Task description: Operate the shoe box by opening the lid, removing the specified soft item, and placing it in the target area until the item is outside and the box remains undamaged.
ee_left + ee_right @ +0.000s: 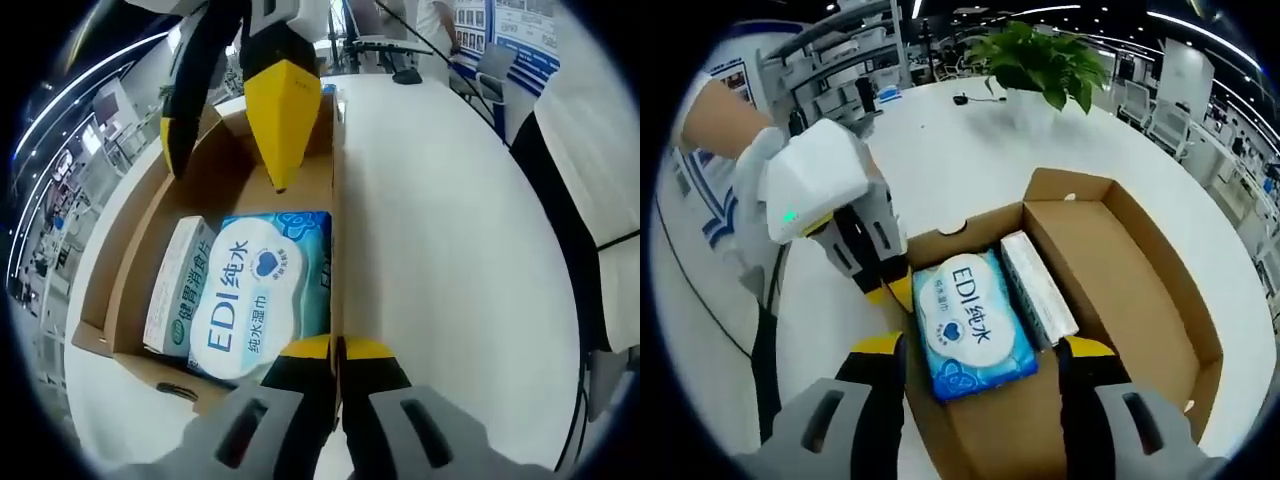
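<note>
An open cardboard shoe box (pixel 130 235) (pixel 1140 290) lies on the white table (pixel 450 250). Inside it, a blue-and-white soft pack of EDI wet wipes (pixel 262 295) (pixel 972 325) lies flat next to a white medicine carton (pixel 180 285) (pixel 1038 285). My left gripper (pixel 337 348) (pixel 895 290) is shut on the box's side wall right beside the wipes. My right gripper (pixel 985 350) (pixel 225 175) is open and hovers over the box. In the right gripper view the wipes pack lies between its yellow-tipped fingers (pixel 880 345).
A potted plant (pixel 1040 60) stands at the table's far end. The person's sleeve (pixel 590 150) and forearm (pixel 720 120) are beside the table. Office chairs and desks (pixel 1180 110) ring the room. Bare table (pixel 970 150) lies beyond the box.
</note>
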Action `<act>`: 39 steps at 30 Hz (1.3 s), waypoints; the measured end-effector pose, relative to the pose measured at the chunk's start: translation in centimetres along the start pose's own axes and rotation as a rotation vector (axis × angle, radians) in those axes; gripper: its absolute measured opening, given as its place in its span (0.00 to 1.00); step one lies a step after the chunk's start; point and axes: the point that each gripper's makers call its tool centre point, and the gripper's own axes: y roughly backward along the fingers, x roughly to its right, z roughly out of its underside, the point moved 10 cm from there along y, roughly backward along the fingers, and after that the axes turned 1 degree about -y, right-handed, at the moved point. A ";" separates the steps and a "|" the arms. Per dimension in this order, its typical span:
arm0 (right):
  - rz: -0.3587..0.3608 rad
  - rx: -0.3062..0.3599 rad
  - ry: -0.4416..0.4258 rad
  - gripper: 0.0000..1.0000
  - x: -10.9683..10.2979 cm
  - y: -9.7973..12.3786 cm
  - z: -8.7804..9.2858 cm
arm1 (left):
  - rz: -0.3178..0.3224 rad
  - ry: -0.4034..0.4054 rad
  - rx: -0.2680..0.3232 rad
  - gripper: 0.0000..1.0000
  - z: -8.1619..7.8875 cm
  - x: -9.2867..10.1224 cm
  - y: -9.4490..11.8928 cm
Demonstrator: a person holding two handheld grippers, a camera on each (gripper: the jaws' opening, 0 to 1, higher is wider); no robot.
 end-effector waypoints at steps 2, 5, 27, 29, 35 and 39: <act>-0.008 -0.001 0.027 0.61 0.1 -0.5 -0.4 | -0.002 -0.001 0.001 0.00 0.0 0.0 0.0; -0.030 -0.020 0.052 0.61 0.0 -1.1 -0.7 | -0.003 0.000 0.001 0.00 0.1 0.0 -0.1; -0.093 -0.138 0.150 0.57 -0.6 -4.8 -0.5 | -0.001 0.002 0.001 0.00 0.2 0.0 -0.1; -0.087 -0.142 0.151 0.57 -0.6 -4.9 -0.6 | 0.001 0.005 -0.001 0.00 0.2 0.0 -0.1; -0.097 -0.162 0.185 0.56 -0.8 -5.5 -0.7 | 0.000 0.005 0.000 0.00 0.2 0.0 -0.1; -0.100 -0.172 0.171 0.56 -0.6 -5.8 -0.7 | 0.000 0.003 0.000 0.00 0.2 0.0 -0.1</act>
